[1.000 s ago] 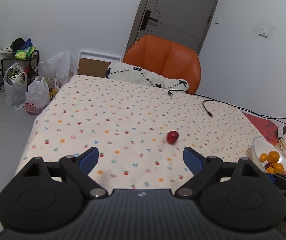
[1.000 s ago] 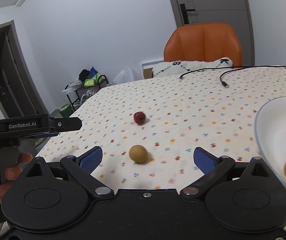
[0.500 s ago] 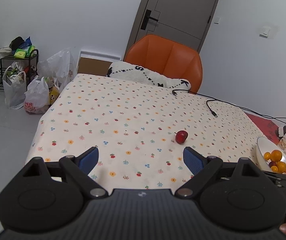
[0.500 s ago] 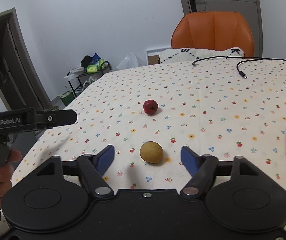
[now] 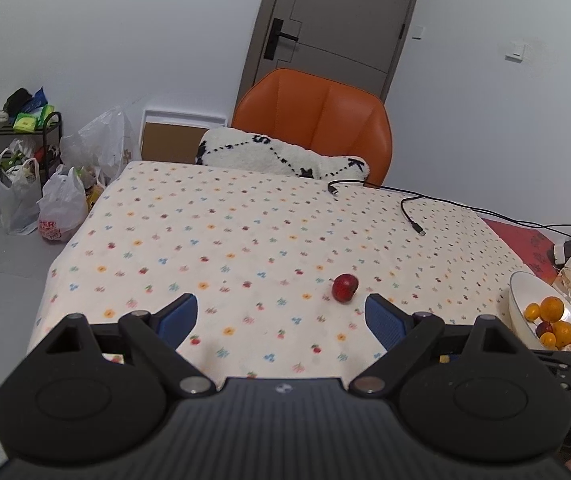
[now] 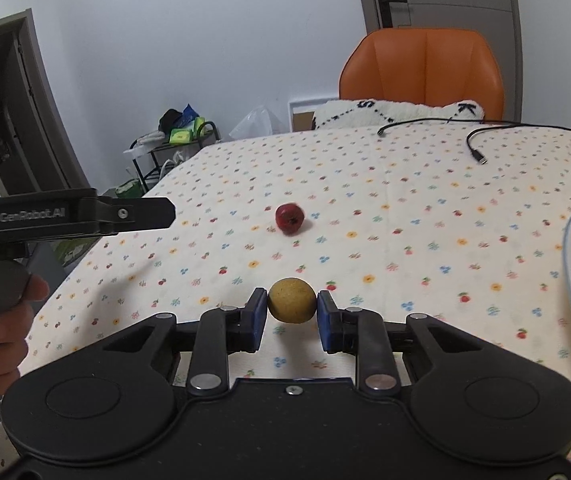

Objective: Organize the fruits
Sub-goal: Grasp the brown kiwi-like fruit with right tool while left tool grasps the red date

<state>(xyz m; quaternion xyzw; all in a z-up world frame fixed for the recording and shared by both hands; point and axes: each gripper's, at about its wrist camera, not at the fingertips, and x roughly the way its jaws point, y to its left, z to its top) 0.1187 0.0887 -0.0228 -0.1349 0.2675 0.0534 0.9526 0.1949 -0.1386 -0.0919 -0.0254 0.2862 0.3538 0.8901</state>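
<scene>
— On the tabletop (image 6: 425, 200), what is counted?
— One red fruit (image 6: 289, 219) is listed, lying loose; one yellow-brown fruit (image 6: 292, 300) is clamped between the blue pads of the right hand-held gripper (image 6: 292, 316).
— And the left hand-held gripper (image 5: 281, 316)?
— It is held wide apart, nothing gripped. One white bowl (image 5: 519, 308) is recorded at the right edge, with several orange fruits (image 5: 551, 309) inside.
</scene>
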